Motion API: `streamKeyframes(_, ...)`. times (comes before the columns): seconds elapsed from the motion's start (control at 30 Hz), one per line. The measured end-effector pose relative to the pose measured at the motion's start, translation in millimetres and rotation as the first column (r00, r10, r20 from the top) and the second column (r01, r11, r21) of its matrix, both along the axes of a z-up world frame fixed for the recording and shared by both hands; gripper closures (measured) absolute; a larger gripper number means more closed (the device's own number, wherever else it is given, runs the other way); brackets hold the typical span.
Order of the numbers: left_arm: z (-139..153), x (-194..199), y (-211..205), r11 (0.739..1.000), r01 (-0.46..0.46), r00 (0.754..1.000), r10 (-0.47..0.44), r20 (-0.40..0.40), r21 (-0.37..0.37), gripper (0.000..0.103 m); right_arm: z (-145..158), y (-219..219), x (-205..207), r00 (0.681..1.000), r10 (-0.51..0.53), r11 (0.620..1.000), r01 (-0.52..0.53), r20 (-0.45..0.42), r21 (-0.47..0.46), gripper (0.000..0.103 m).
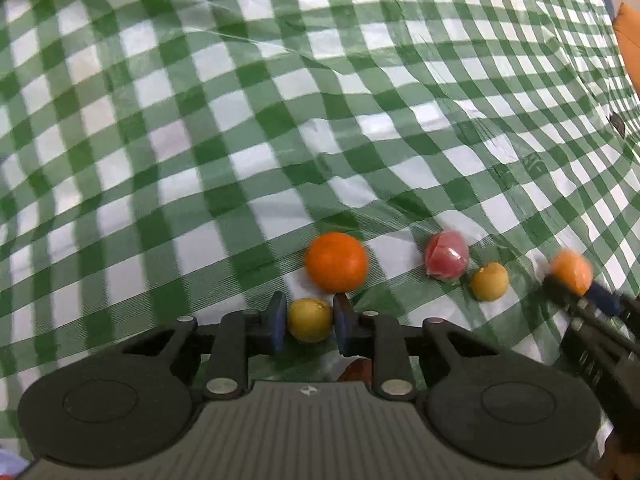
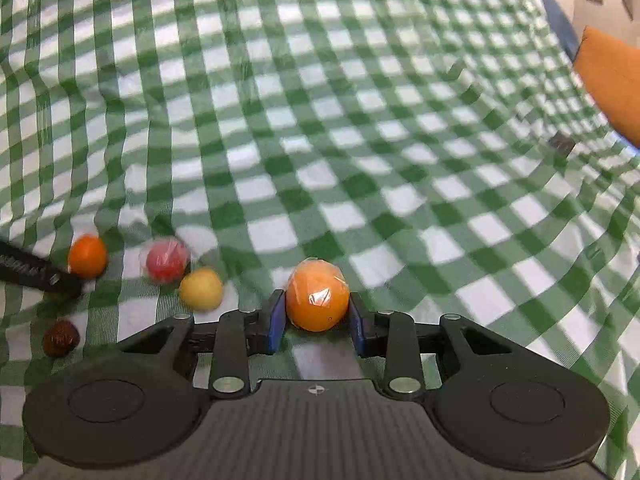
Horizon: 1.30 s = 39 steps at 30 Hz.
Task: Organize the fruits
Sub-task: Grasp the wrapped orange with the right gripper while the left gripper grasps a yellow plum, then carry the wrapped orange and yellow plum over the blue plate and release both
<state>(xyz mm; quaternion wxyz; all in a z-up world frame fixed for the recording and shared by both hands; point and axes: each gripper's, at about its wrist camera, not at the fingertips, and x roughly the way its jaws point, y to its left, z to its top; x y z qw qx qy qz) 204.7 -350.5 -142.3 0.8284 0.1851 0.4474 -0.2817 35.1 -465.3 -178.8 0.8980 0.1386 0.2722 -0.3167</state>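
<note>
**A:** While both claws sit low centre in their own views, where's the fruit?

**B:** Left gripper has its blue pads clamped on a small yellow fruit, bottom centre of the left wrist view. Bare orange lies just above it, very close to the pad tip; can't tell if they touch.

**A:** Right side?

**B:** Right gripper is closed around a plastic-wrapped orange, pads pressing both flanks, lower centre of the right wrist view. Whether it's lifted off the cloth, can't tell.

**A:** Loose items?

**B:** Right wrist view, lower left: second yellow fruit, and just up-left of it a wrapped red fruit, near touching. Further left the bare orange again, beside the left gripper's black finger. Dark brown wrinkled fruit sits alone at the far lower left.

**A:** Surface?

**B:** Green-and-white checked tablecloth, creased, fills both frames. Orange cushion at the upper right edge, off the cloth. Small dark tag on the cloth near it.
</note>
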Motion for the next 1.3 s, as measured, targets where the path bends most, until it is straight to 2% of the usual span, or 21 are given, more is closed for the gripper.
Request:
streamKeyframes(0.1, 18, -9, 25, 0.999, -0.037, 0.999, 0.037, -0.003, -0.011, 0.076, 4, 4, -4, 0.999, -0.021, 0.999, 0.022, 0.033, -0.045, 0.069)
streamKeyframes(0.2, 43, -23, 63, 0.996, -0.092, 0.996, 0.092, 0.004, -0.007, 0.076, 7, 7, -6, 0.999, -0.035, 0.998, 0.036, 0.019, -0.059, 0.069)
streamKeyframes(0.3, 71, -44, 108, 0.988, -0.156, 0.988, 0.156, 0.016, 0.016, 0.076, 25, 19, -11, 0.999, -0.034, 0.996, 0.036, 0.029, -0.086, 0.069)
streamKeyframes(0.43, 104, -80, 173, 0.971, -0.239, 0.971, 0.239, 0.024, 0.02, 0.076, 64, 61, -35, 0.993, 0.088, 0.985, -0.074, 0.083, -0.156, 0.069)
streamKeyframes(0.53, 119, -107, 217, 0.954, -0.299, 0.954, 0.298, 0.016, 0.015, 0.076, 91, 100, -64, 0.977, 0.187, 0.976, -0.173, 0.104, -0.133, 0.069)
streamKeyframes(0.67, 131, -143, 265, 0.936, -0.353, 0.936, 0.352, 0.01, 0.02, 0.076, 119, 156, -99, 0.932, 0.343, 0.937, -0.332, 0.113, -0.109, 0.069)
streamKeyframes(0.83, 142, -187, 313, 0.919, -0.395, 0.919, 0.395, 0.014, -0.007, 0.076, 141, 220, -131, 0.856, 0.503, 0.863, -0.505, 0.119, -0.019, 0.069)
streamKeyframes(1.0, 149, -222, 348, 0.904, -0.424, 0.904, 0.426, 0.025, -0.06, 0.076, 152, 278, -148, 0.785, 0.611, 0.788, -0.615, 0.102, 0.011, 0.069)
streamKeyframes(1.13, 151, -235, 367, 0.892, -0.443, 0.894, 0.447, 0.025, -0.086, 0.076, 159, 312, -158, 0.724, 0.686, 0.727, -0.687, 0.074, -0.017, 0.069)
streamKeyframes(1.2, 153, -238, 372, 0.888, -0.449, 0.891, 0.453, 0.029, -0.098, 0.076, 163, 321, -164, 0.71, 0.701, 0.713, -0.7, 0.067, -0.038, 0.069)
streamKeyframes(1.3, 156, -240, 377, 0.882, -0.455, 0.887, 0.461, 0.028, -0.122, 0.076, 169, 325, -166, 0.71, 0.701, 0.713, -0.699, 0.063, -0.057, 0.069)
